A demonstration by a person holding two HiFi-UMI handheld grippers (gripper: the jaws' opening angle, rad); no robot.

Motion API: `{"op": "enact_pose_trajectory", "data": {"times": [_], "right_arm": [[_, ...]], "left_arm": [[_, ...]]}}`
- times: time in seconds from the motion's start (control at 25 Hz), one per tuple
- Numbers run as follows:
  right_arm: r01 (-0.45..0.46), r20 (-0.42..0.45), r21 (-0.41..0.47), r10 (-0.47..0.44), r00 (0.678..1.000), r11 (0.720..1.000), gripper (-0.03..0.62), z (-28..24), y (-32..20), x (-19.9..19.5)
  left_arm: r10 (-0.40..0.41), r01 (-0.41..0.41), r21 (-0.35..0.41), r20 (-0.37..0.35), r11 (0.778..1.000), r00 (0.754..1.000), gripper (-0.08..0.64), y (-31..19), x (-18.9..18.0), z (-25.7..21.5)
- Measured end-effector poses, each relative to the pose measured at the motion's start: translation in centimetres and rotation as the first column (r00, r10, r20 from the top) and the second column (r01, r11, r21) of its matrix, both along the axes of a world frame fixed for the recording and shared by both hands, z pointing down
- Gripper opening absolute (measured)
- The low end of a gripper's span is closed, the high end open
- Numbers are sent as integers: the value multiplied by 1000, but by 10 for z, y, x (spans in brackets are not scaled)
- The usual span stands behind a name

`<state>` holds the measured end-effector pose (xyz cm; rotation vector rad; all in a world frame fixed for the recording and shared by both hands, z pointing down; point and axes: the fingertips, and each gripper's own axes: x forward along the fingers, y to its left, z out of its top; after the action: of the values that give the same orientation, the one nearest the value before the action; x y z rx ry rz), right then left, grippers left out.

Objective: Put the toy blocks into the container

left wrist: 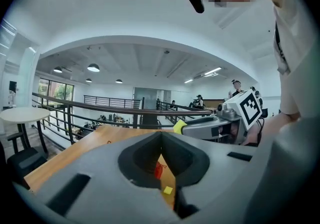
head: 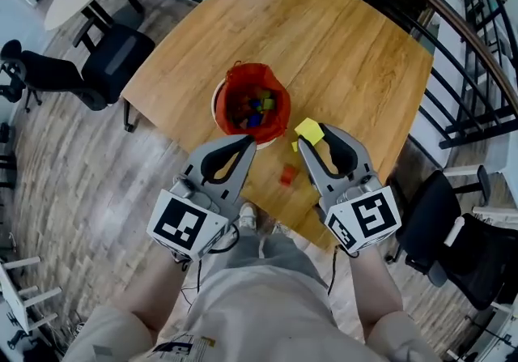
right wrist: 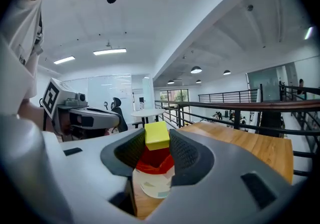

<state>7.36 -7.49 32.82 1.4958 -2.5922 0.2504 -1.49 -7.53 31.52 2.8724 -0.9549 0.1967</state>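
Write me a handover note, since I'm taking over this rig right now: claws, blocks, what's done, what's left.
Right claw: shut on a yellow block, held up above the table, near the container.
Left claw: shut, empty.
Done: several blocks already lie in the red-lined container.
Left: drop the yellow block in, then fetch the red block near the table's front edge. A small yellow piece also lies on the table.

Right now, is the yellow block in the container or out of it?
Out. The right tongs grip the yellow block at their tips, short of the container, which has other blocks inside.
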Motion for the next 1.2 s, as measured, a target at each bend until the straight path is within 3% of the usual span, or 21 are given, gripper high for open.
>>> {"op": "enact_pose_trajectory", "data": {"times": [0.36,0.76,1.04,1.2], "right_arm": [[83,39,79,-86,996,993,153,-48,11,-42],[168,47,103,-173,984,980,153,-60,10,-85],[163,-23,99,-161,987,982,153,-50,-2,-101],[161,-64,60,-157,985,985,153,-35,-13,-108]], "left_arm": [[-90,91,48,-19,995,996,12,16,-45,-35],[-180,180,69,-11,981,984,12,25,-89,-45],[-194,194,62,-7,979,981,12,18,-100,-38],[-198,197,31,38,980,980,12,10,-98,-23]]}}
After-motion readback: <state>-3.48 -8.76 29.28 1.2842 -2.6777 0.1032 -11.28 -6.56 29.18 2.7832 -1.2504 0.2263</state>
